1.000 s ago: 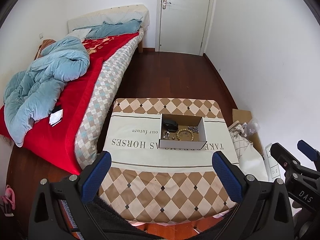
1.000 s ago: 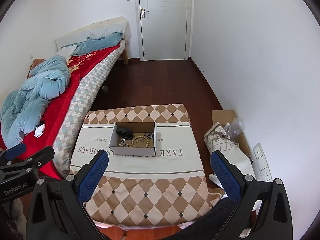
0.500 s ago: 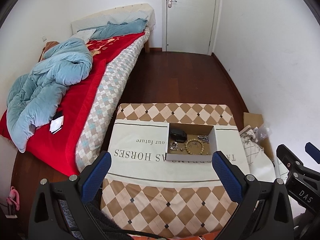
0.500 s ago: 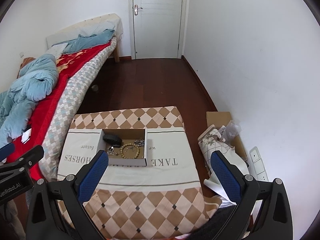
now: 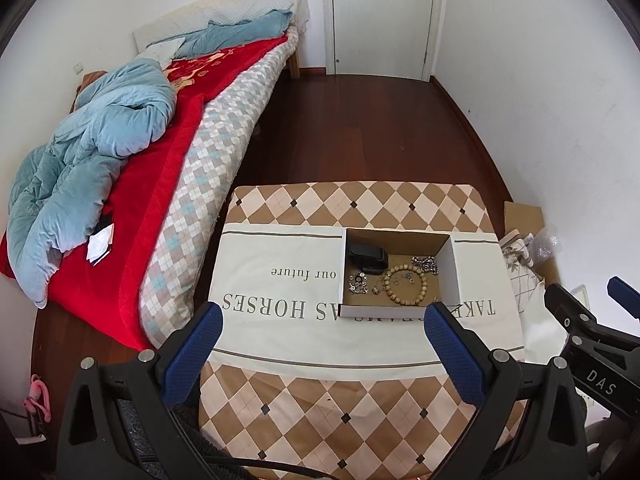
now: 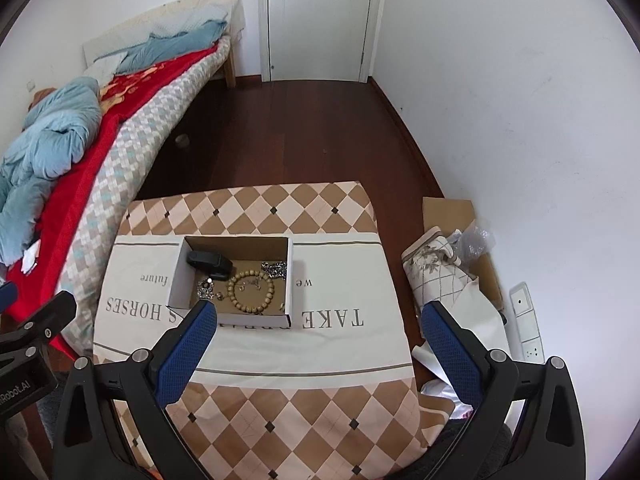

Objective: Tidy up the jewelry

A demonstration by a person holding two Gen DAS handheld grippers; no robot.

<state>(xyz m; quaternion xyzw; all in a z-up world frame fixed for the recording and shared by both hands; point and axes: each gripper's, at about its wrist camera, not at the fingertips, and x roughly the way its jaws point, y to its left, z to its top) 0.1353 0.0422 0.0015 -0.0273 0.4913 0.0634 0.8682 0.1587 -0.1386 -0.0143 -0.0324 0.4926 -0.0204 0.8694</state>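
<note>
An open white cardboard box (image 5: 450,270) (image 6: 178,276) sits on a table with a checked cloth (image 5: 320,396) (image 6: 304,396). Inside lie a wooden bead bracelet (image 5: 404,284) (image 6: 251,292), a black case (image 5: 366,258) (image 6: 210,262), silver chains (image 5: 426,263) (image 6: 275,269) and small silver pieces (image 5: 357,282) (image 6: 206,288). My left gripper (image 5: 322,326) is open and empty, above the table in front of the box. My right gripper (image 6: 318,322) is open and empty, in front of the box and to its right.
A bed (image 5: 120,208) (image 6: 68,176) with a red cover and blue quilt stands left of the table. Folded cloth and cardboard (image 6: 452,264) lie on the floor to the right by the wall. A closed door (image 5: 380,16) is at the back.
Both grippers have moved closer to the table and lower; the box now looks larger. In the right wrist view it has moved down towards the left finger.
</note>
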